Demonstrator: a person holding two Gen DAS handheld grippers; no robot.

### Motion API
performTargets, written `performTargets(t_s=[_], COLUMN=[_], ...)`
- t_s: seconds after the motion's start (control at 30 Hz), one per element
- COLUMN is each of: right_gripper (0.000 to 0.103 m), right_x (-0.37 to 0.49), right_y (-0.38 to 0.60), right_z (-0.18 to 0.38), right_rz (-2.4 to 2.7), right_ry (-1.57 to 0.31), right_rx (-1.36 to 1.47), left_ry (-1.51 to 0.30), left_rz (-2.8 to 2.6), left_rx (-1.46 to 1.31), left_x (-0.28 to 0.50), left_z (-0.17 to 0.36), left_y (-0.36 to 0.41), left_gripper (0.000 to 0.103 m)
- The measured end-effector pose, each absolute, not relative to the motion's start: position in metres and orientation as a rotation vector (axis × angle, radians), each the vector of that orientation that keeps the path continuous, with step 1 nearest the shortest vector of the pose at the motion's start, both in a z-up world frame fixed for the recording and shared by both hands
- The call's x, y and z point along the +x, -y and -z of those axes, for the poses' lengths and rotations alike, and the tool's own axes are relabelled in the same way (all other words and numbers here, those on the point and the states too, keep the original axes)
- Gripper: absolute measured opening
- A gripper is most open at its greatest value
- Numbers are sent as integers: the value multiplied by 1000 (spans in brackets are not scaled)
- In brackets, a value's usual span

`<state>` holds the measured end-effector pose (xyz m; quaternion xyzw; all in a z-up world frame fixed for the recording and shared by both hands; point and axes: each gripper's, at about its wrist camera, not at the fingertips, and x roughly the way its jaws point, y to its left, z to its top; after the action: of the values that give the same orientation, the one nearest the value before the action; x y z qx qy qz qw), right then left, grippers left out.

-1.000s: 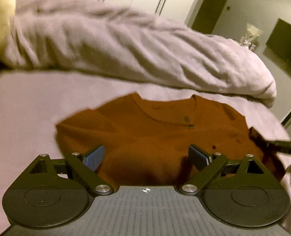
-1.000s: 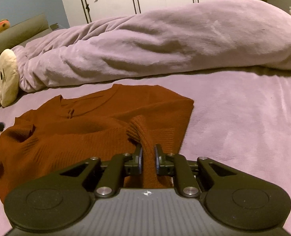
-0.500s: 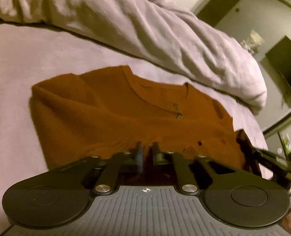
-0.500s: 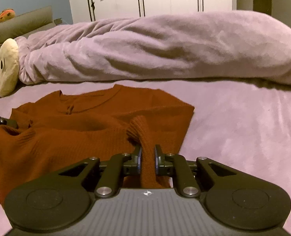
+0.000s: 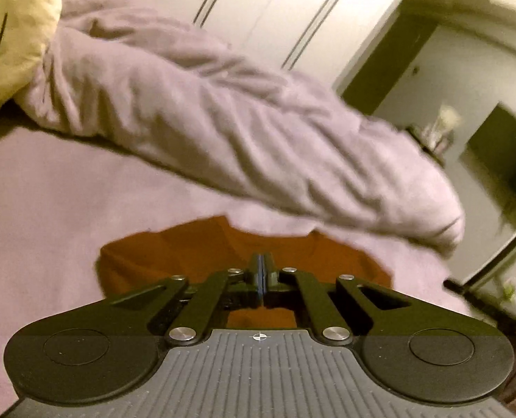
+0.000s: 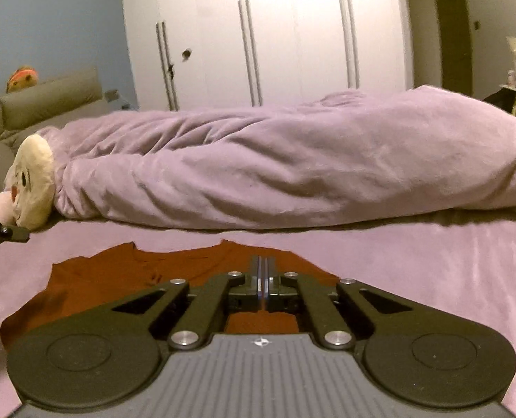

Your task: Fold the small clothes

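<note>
A rust-orange knit top [image 5: 188,247] lies flat on the lilac bed sheet [image 5: 49,216], neckline toward the rolled duvet. It also shows in the right wrist view [image 6: 118,278]. My left gripper [image 5: 262,261] hangs above the top's near edge with its jaws fully together and no cloth between them. My right gripper [image 6: 262,264] is likewise above the top, jaws together with nothing in them. The near part of the top is hidden behind both gripper bodies.
A long rolled lilac duvet [image 6: 292,163] lies across the bed behind the top. A cream plush toy [image 6: 31,184] sits at its left end. White wardrobe doors [image 6: 258,35] stand beyond. The other gripper's tip [image 6: 0,233] shows at the left edge.
The left gripper shut and rose above the top. The right gripper let go of the sleeve it was pinching, shut empty, and lifted; the sleeve now lies on the top.
</note>
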<state>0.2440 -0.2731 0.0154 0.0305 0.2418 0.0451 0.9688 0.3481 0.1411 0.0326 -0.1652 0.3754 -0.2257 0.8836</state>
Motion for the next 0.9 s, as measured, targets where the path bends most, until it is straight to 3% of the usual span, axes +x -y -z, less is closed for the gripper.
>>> performTargets(t_s=[0.03, 0.1, 0.17, 0.2, 0.23, 0.3, 0.43, 0.6, 0.73, 0.9], right_gripper=[2, 5, 16, 31, 38, 39, 62, 58, 18, 11], right_x=[249, 260, 268, 269, 270, 267, 256, 264, 270, 266], right_y=[272, 272, 275, 275, 273, 267, 253, 244, 251, 251], right_z=[-14, -3, 14, 22, 29, 38, 46, 62, 62, 63], right_rz=[-94, -98, -83, -84, -85, -105, -157, -141, -126, -110], right_ry=[-510, -568, -639, -664, -691, -703, -688, -720, -721, -692], right_rx=[57, 50, 52, 47, 33, -12, -100, -173, -121, -155], left_ry=[-817, -864, -883, -901, -915, -930, -948, -973, -954, -959], left_rz=[459, 461, 481, 488, 486, 481, 519, 582, 500, 432], left_rx=[-324, -258, -172, -133, -107, -97, -177, -240, -239, -220], left_x=[351, 353, 352, 353, 353, 353, 360, 369, 369, 373], left_z=[-25, -9, 7, 16, 23, 34, 44, 50, 42, 45], left_y=[-136, -126, -116, -110, -107, -107, -111, -106, -110, -120], left_gripper=[19, 63, 67, 70, 73, 80, 90, 93, 91, 94])
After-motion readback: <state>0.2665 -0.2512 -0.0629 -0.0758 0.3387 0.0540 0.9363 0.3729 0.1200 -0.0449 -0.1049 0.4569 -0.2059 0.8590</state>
